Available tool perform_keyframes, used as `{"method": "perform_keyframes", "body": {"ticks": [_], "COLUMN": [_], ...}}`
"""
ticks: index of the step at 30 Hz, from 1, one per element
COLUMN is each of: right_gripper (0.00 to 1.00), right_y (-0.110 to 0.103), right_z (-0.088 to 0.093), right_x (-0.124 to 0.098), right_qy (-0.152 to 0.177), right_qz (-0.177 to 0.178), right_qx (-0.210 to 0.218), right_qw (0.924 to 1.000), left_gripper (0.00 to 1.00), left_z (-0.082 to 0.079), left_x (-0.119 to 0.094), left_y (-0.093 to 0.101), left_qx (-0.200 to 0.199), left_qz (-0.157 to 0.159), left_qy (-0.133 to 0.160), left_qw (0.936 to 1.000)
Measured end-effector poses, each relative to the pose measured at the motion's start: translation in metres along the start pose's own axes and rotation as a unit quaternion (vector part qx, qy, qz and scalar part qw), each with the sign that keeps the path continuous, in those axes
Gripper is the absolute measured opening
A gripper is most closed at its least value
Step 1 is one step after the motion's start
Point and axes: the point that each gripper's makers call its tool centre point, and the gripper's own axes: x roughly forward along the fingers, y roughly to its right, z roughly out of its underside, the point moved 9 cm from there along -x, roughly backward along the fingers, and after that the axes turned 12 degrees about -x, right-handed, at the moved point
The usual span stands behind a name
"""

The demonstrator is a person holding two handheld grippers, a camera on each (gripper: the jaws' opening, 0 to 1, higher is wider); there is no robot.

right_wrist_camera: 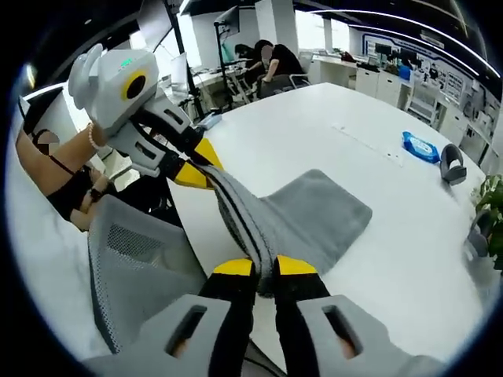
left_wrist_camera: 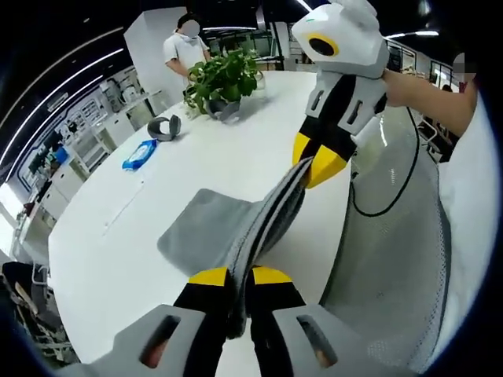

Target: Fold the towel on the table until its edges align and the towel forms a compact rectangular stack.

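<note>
One grey towel (left_wrist_camera: 216, 224), part lying flat on the white table (left_wrist_camera: 102, 259), the near edge lifted off the surface and stretched in a bunched strip between two grippers. Left gripper (left_wrist_camera: 239, 276) clamped on one end of that strip, yellow-tipped jaws pressed together with cloth between them. Right gripper (right_wrist_camera: 264, 267) clamped likewise on the other end. In the left gripper view, the right gripper up and to the right, held by a hand (left_wrist_camera: 405, 86), plus one potted plant (left_wrist_camera: 222, 78), one blue packet (left_wrist_camera: 139, 154), one grey headset-like object (left_wrist_camera: 164, 127) and one person standing (left_wrist_camera: 187, 47) beyond the table. In the right gripper view, the left gripper at upper left, one grey mesh chair (right_wrist_camera: 141, 263) beside the table edge, and seated people (right_wrist_camera: 271, 59) at a far desk.
</note>
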Motion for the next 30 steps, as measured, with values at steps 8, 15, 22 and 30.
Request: {"method": "perform_keyframes", "body": {"ticks": [8, 15, 22, 30], "right_gripper": [0.06, 0.06, 0.06, 0.07], "right_y": [0.016, 0.039, 0.067, 0.099], "right_z": [-0.004, -0.006, -0.011, -0.012], "right_x": [0.002, 0.007, 0.018, 0.044], "right_qy": [-0.001, 0.013, 0.015, 0.005], "right_qz": [0.005, 0.003, 0.011, 0.031], "right_qx": [0.009, 0.049, 0.058, 0.066], "right_qw": [0.9999, 0.9987, 0.9982, 0.9973], "left_gripper": [0.09, 0.09, 0.09, 0.09], "left_z": [-0.015, -0.028, -0.042, -0.044], "left_x": [0.012, 0.028, 0.052, 0.086], "left_y": [-0.014, -0.032, -0.053, -0.077], "left_qx": [0.004, 0.004, 0.003, -0.017], "left_qz": [-0.006, -0.006, -0.015, -0.030], "left_qy": [0.001, -0.003, -0.002, -0.008], "left_qw": [1.0000, 1.0000, 0.9999, 0.9994]}}
